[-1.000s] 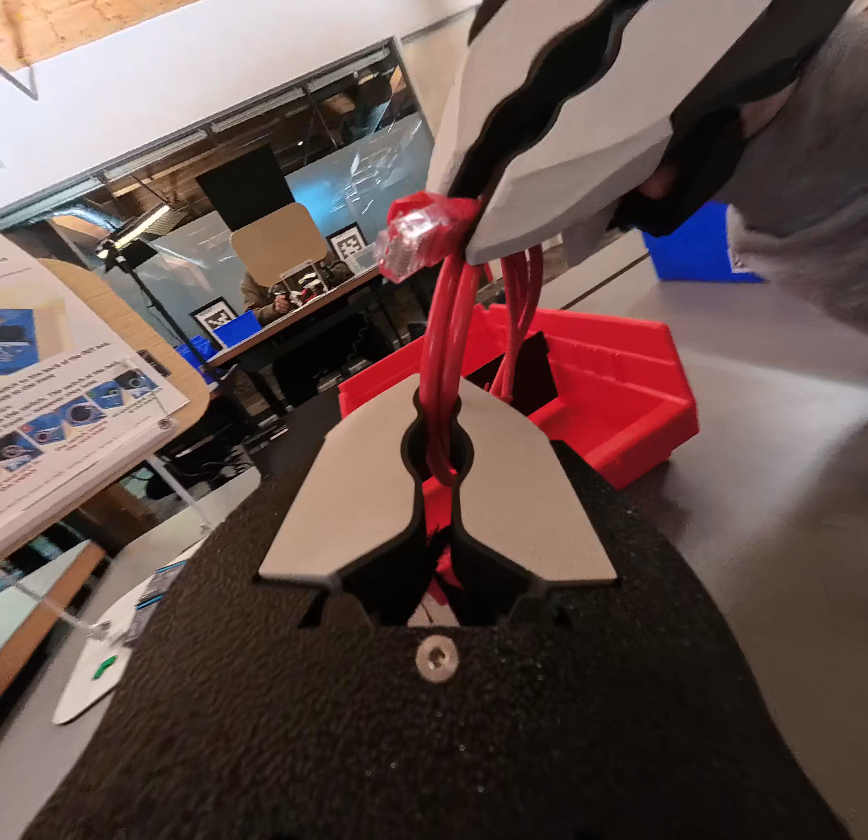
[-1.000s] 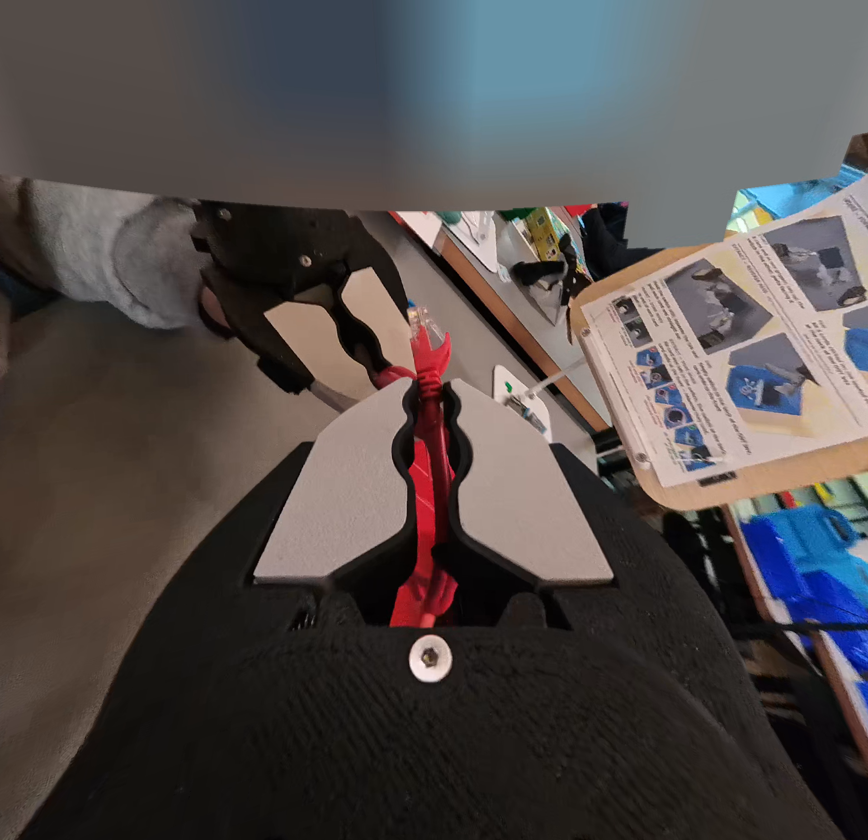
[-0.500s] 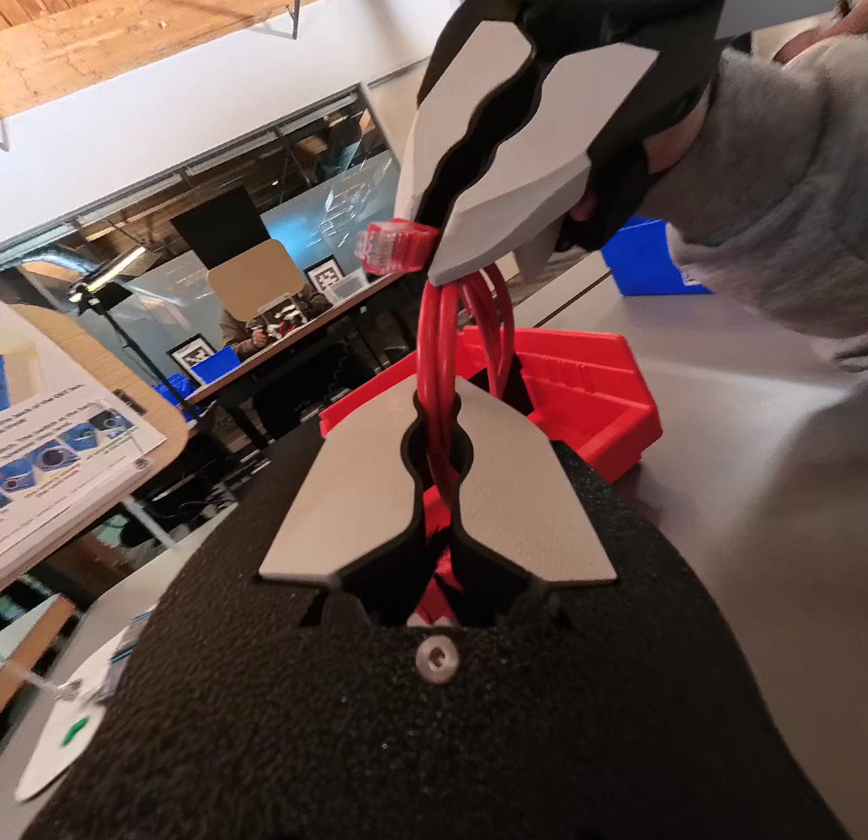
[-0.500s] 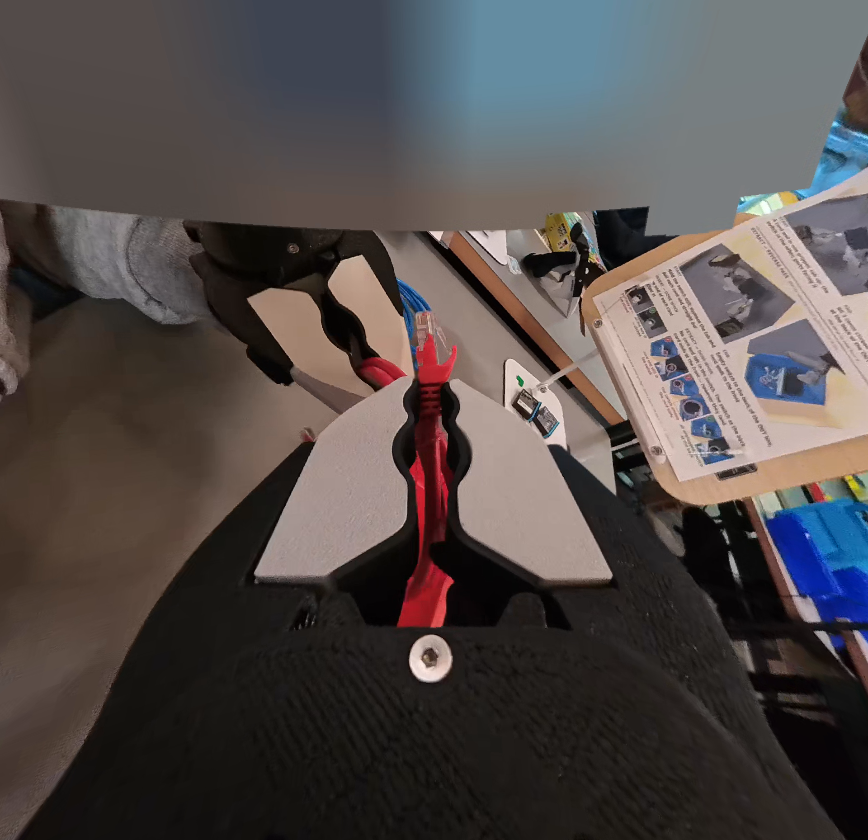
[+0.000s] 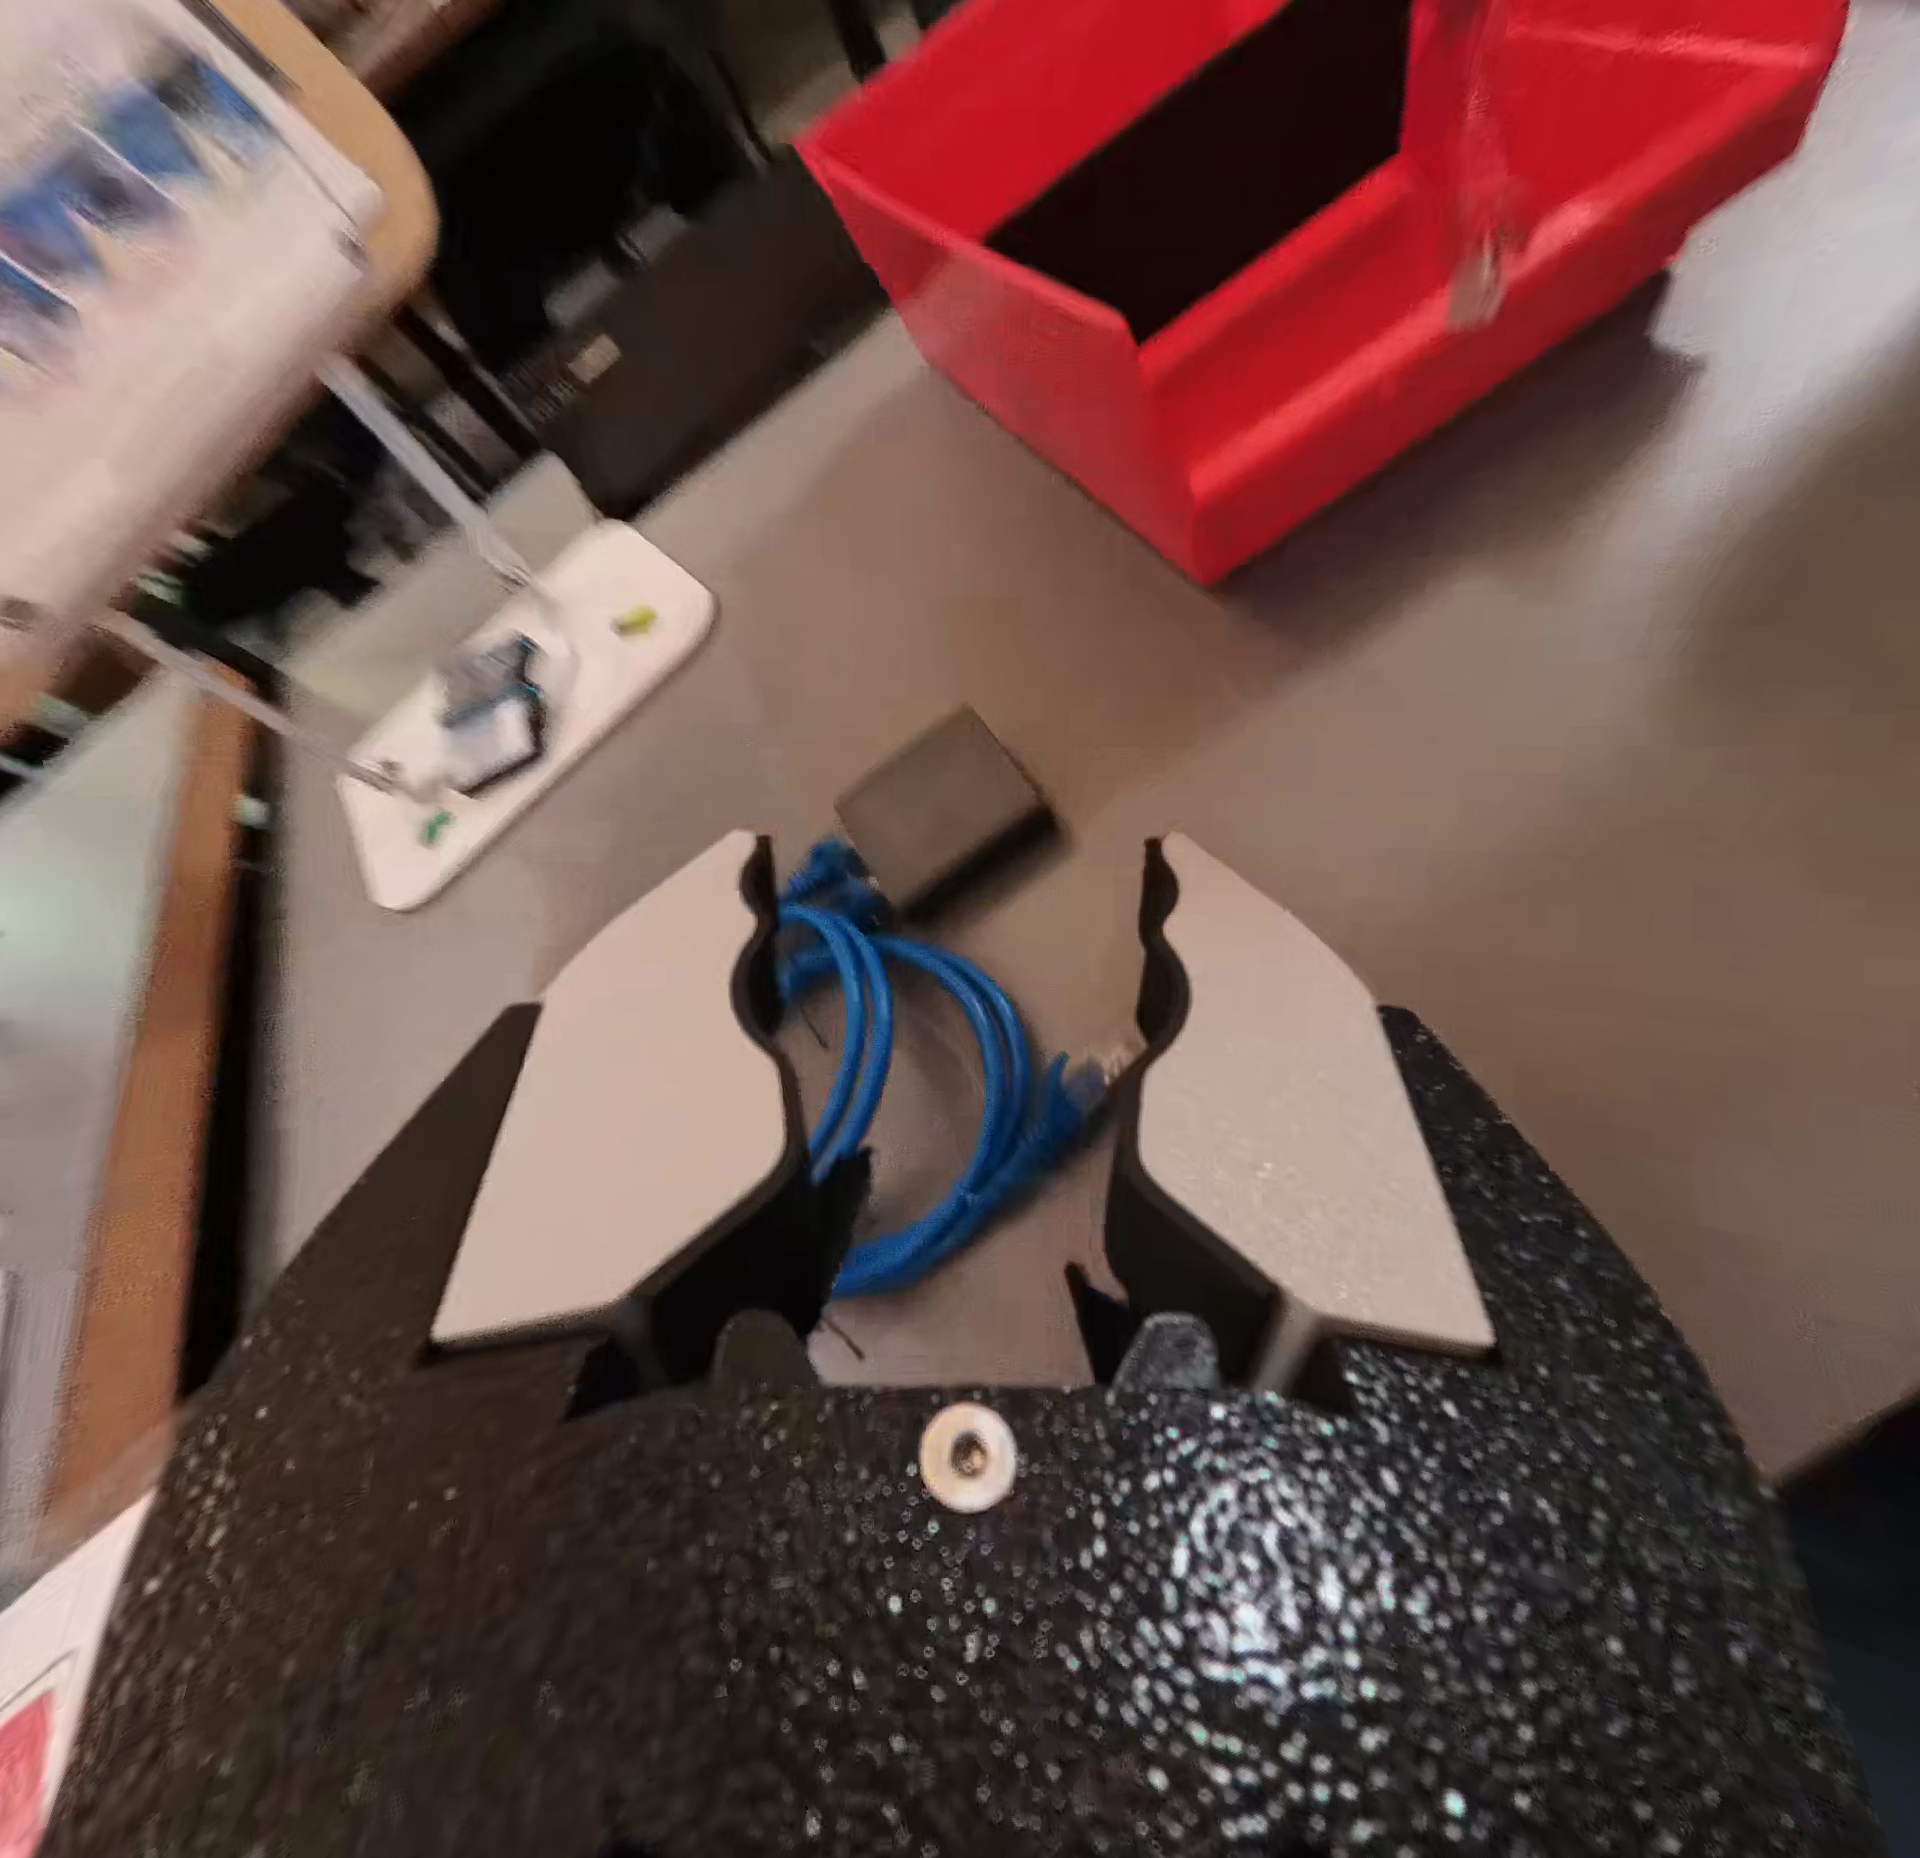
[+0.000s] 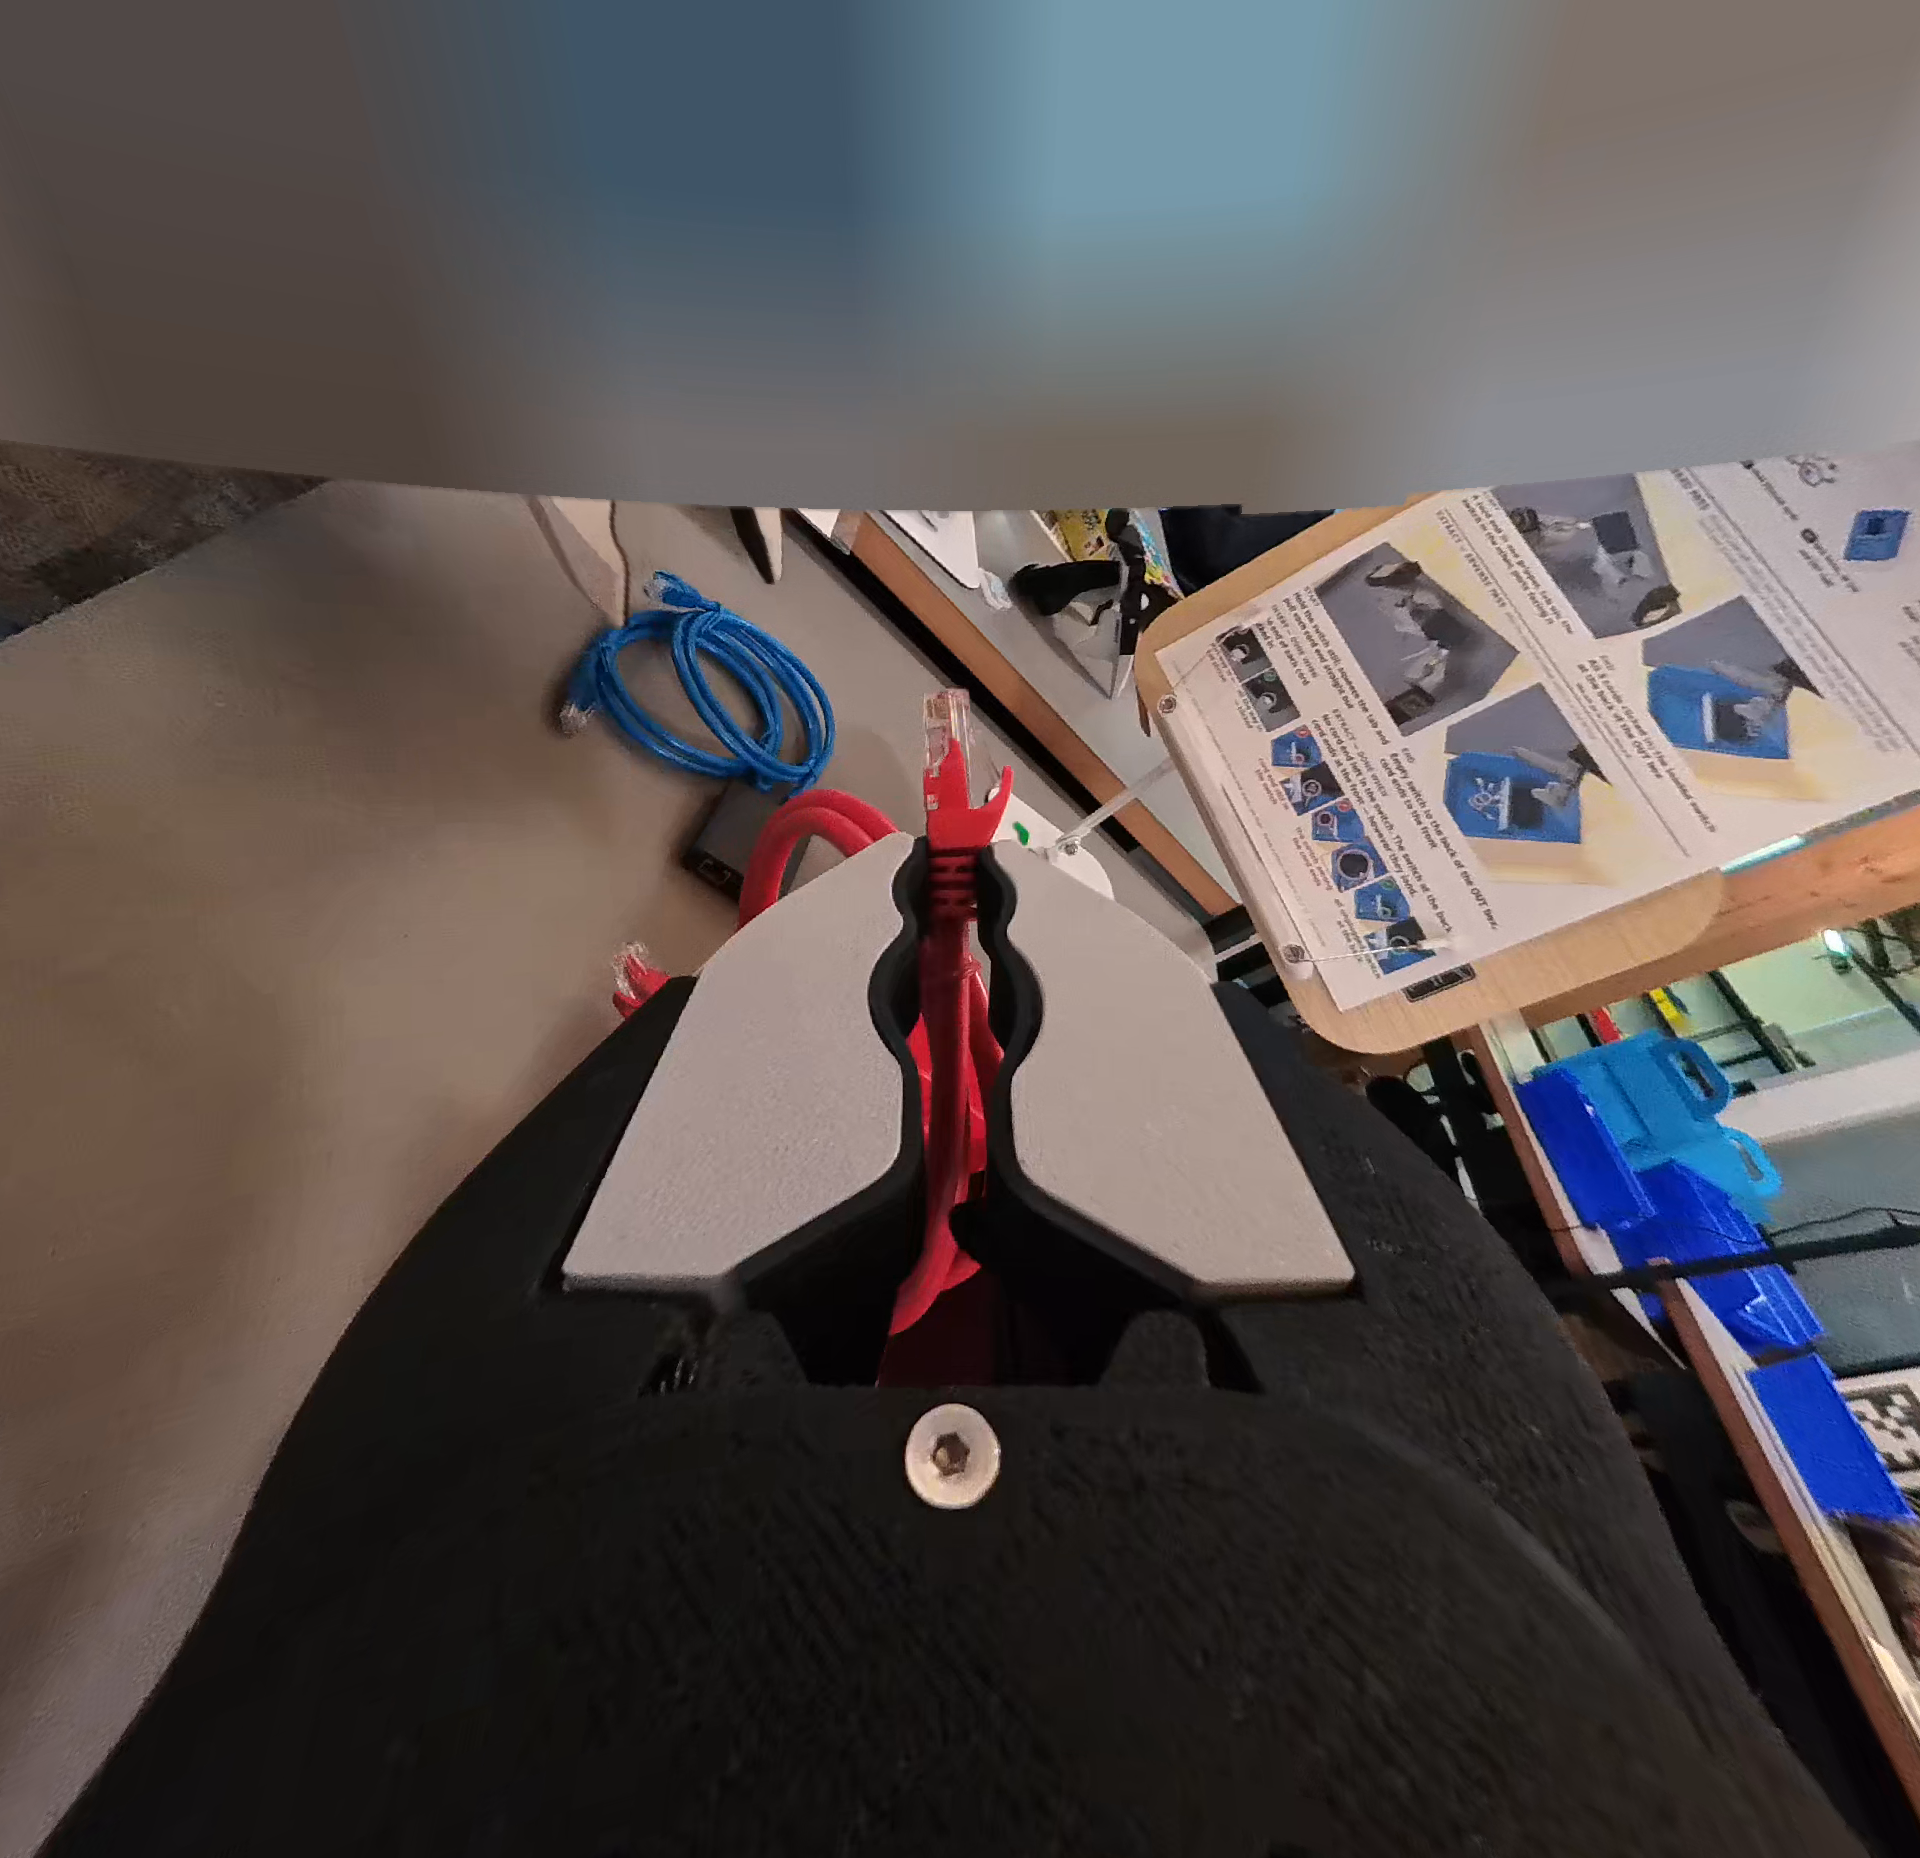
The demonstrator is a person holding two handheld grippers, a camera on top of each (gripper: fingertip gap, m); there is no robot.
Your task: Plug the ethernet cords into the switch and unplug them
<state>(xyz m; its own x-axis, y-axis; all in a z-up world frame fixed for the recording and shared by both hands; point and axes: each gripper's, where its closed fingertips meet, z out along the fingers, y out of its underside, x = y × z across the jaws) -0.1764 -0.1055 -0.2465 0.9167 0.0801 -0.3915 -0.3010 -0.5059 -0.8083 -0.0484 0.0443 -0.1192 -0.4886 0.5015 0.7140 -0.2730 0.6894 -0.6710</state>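
My left gripper (image 5: 956,852) is open and empty above the grey table. Below it lie a coiled blue ethernet cord (image 5: 914,1070) and a small dark switch (image 5: 940,806). My right gripper (image 6: 954,852) is shut on the red ethernet cord (image 6: 951,873) just behind its plug; the clear plug tip (image 6: 943,717) points forward past the fingertips. The red coil (image 6: 800,842) hangs out at the left of the fingers, with its other plug (image 6: 634,977) lower left. In the right wrist view the blue cord (image 6: 707,696) and the switch (image 6: 738,832) lie on the table beyond.
A red bin (image 5: 1351,229) stands at the far right of the table. A white stand base (image 5: 530,728) holds a board with an instruction sheet (image 6: 1558,728). Blue bins (image 6: 1683,1216) sit on a neighbouring table at the right. The left gripper's tips are roughly 25 centimeters from the right gripper's. The small dark switch (image 5: 940,806) is about 12 centimeters from my left fingertips and 30 centimeters from my right.
My left gripper let go of the red cord, opened wide and swung down over the blue cord and switch. My right gripper kept the red cord by its plug end.
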